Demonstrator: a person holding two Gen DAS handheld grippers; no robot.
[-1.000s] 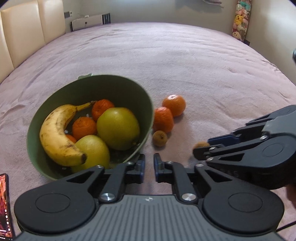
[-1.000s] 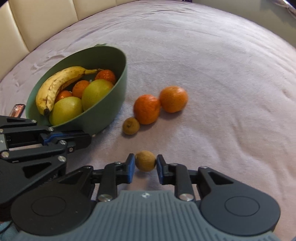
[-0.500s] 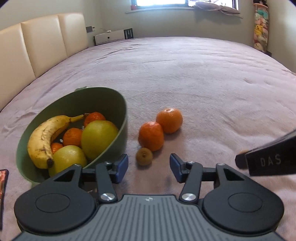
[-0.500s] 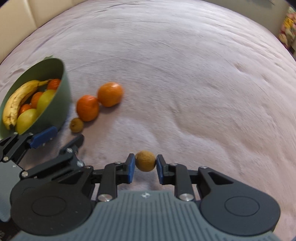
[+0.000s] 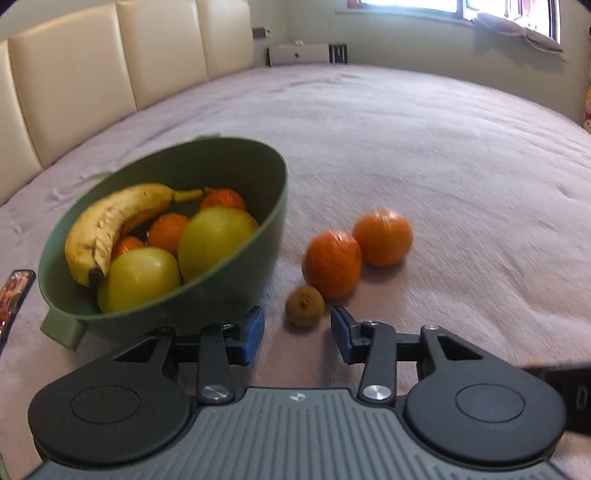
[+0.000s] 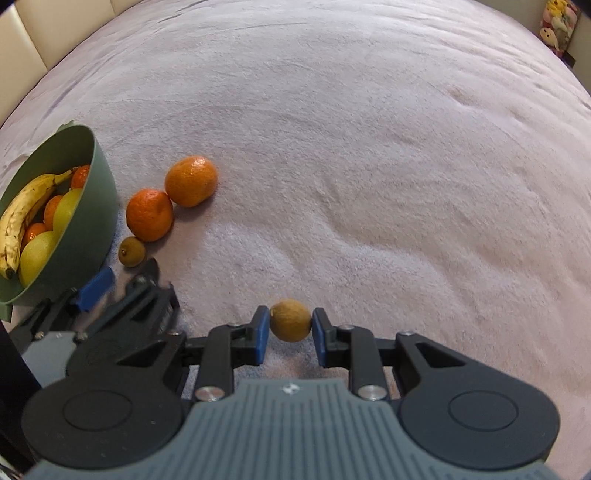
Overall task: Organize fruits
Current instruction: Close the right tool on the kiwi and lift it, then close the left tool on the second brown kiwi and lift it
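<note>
Left gripper (image 5: pixel 297 334) closing on nothing; right gripper (image 6: pixel 290 328) clamped.

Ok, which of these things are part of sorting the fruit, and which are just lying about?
Part of the job:
- green bowl of fruit
- two tangerines on the blanket
- small brown fruit beside them
- second brown fruit, clamped in the right gripper

Just lying about:
- phone
- plush toys
</note>
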